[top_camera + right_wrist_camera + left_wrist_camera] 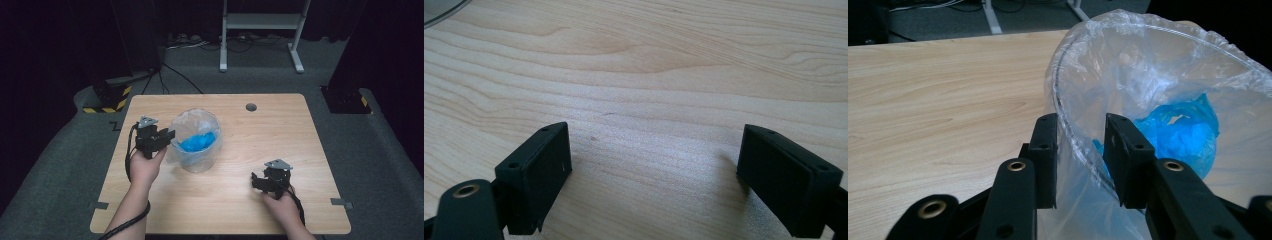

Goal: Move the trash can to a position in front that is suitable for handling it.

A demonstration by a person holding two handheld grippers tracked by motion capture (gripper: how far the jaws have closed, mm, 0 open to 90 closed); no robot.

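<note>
One clear bin point(196, 142), lined with a plastic bag point(1128, 65) and holding blue material point(1180, 132), stands left of table centre; the left gripper point(1080, 150) straddles its near rim, jaws narrowed but not visibly pinching, while the right gripper point(654, 170) rests wide apart, well away.

Bin's point(1148, 65) base beyond frame edge

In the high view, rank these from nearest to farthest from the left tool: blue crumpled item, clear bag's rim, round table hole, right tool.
1. Clear bag's rim, right at the left tool.
2. Blue crumpled item, inside the bag.
3. Round table hole, toward the far edge.
4. Right tool, at the near right.
</note>
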